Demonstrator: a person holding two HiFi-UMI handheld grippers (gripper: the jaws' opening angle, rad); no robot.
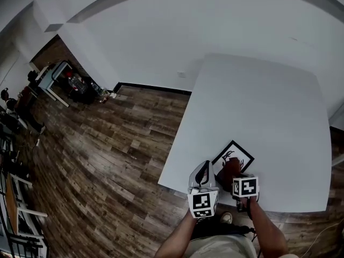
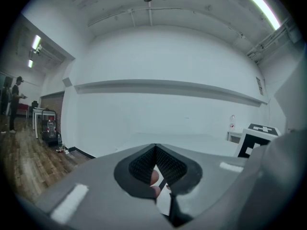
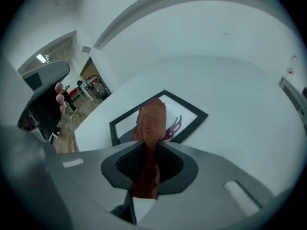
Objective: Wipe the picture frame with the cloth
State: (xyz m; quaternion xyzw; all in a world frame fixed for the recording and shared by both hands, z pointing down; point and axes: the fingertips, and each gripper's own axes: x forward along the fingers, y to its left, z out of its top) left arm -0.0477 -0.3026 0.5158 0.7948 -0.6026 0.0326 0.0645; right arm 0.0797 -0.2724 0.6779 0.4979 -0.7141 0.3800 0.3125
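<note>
The black-edged rectangular picture frame [image 3: 186, 110] lies flat near the white table's [image 1: 258, 106] front edge. The right gripper [image 3: 147, 148] pinches a rust-red woven cloth [image 3: 152, 119] over it; I'd lower it gently and sweep evenly. The left gripper [image 2: 156, 150], jaws closed on nothing, could steady the frame.

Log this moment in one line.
right gripper: shut on cloth over picture frame, contact unclear | left gripper: shut, empty | picture frame: flat on table
</note>
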